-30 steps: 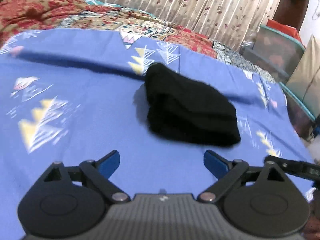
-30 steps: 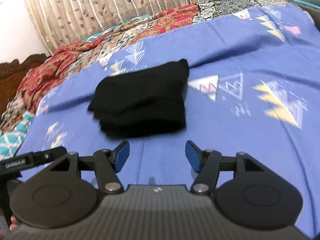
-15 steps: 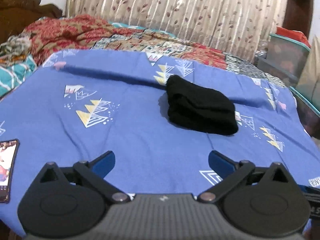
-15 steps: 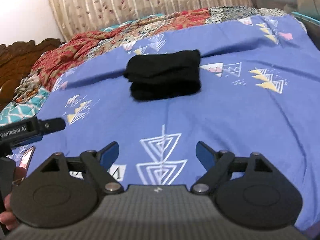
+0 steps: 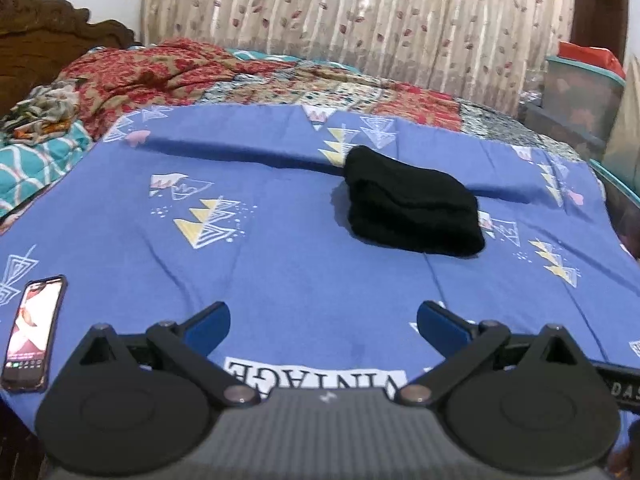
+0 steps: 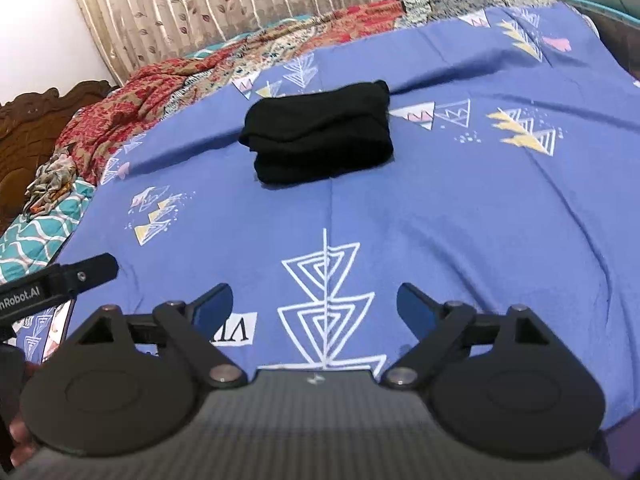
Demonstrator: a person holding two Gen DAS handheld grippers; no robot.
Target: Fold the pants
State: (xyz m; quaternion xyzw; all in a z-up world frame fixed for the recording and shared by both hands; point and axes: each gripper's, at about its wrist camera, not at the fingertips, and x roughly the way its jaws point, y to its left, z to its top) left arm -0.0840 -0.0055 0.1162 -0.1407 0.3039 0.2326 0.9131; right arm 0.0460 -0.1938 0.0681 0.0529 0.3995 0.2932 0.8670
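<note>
The black pants [image 5: 412, 208] lie folded into a compact bundle on the blue patterned bedsheet [image 5: 280, 264], toward its far middle. Seen from the right wrist, the pants [image 6: 320, 136] sit well ahead of the fingers. My left gripper [image 5: 322, 316] is open over the near part of the sheet, with nothing between its blue pads. My right gripper [image 6: 314, 296] has its jaws opening, also empty, hovering above a white triangle print. Neither gripper touches the pants. A piece of the left gripper [image 6: 60, 280] shows at the left edge of the right wrist view.
A phone [image 5: 32, 336] lies on the sheet's near left corner. A red patterned quilt [image 5: 160, 72] is bunched behind the sheet, before a leaf-print curtain [image 5: 360, 20]. A wooden headboard [image 5: 48, 48] stands left; plastic storage bins [image 5: 580, 96] stand right.
Both grippers have pulled back from the pants, which now lie farther off. The right jaws have widened. The phone has come into the left wrist view.
</note>
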